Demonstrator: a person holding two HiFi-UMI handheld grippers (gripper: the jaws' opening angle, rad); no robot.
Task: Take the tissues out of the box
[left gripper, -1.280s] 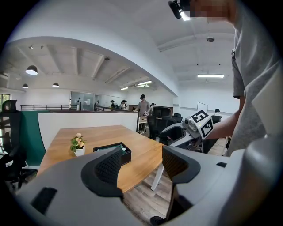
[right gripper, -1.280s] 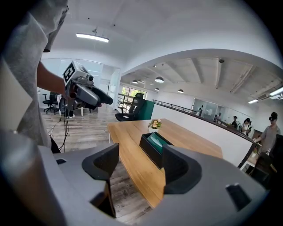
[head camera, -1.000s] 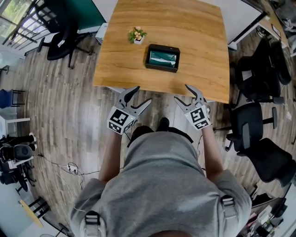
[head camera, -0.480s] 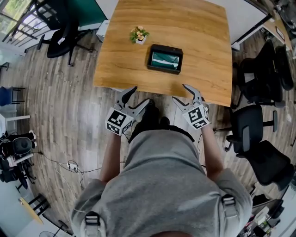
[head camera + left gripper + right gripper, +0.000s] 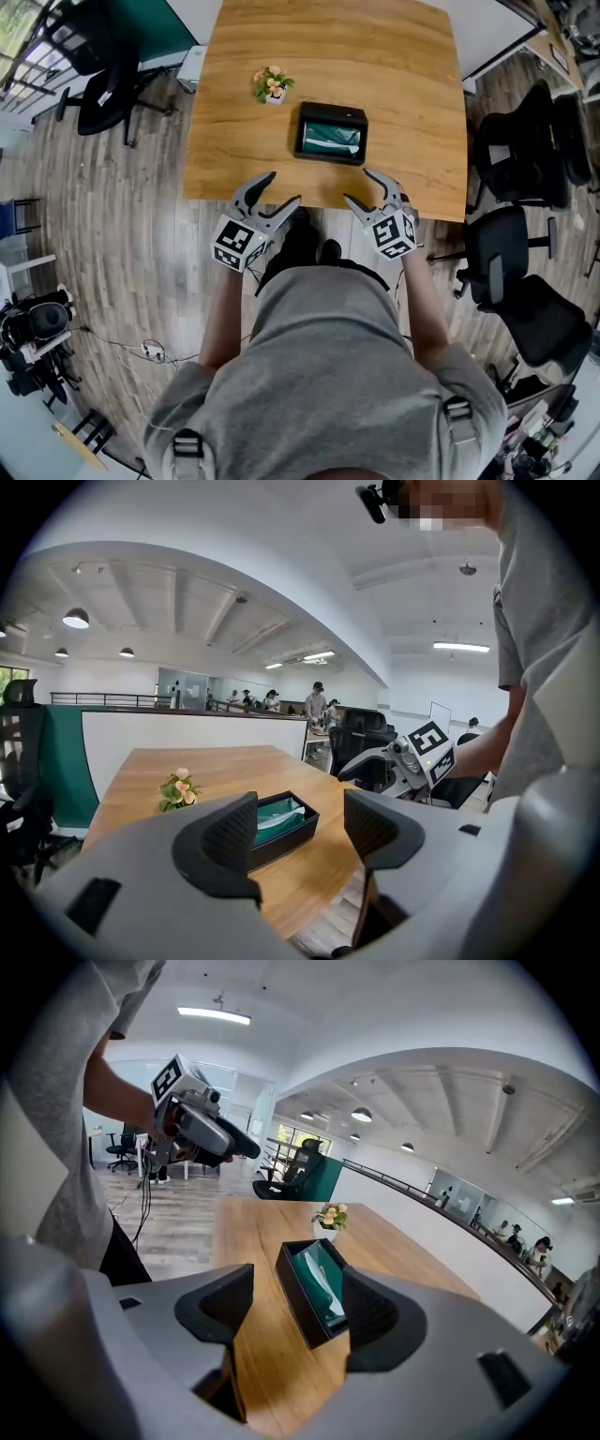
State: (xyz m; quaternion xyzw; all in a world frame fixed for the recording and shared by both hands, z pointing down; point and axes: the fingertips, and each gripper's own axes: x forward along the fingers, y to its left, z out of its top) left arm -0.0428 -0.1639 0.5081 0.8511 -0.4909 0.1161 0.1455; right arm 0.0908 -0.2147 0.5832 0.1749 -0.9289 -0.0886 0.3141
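Note:
A black tissue box [image 5: 331, 133] with a green pack of tissues [image 5: 331, 138] in it lies on the wooden table [image 5: 403, 84], near the front edge. The box also shows in the left gripper view [image 5: 281, 825] and the right gripper view [image 5: 307, 1288]. My left gripper [image 5: 269, 190] hovers open just off the table's front edge, left of the box. Open too and empty, my right gripper [image 5: 362, 187] is level with it on the right. Neither touches the box.
A small potted flower [image 5: 270, 84] stands left of the box on the table. Black office chairs [image 5: 525, 159] crowd the right side, and another chair [image 5: 98, 84] sits at the left. Wood floor lies below the table edge.
Both grippers have come forward to the table's front edge, and the table and box lie closer in the head view. The jaws stay open.

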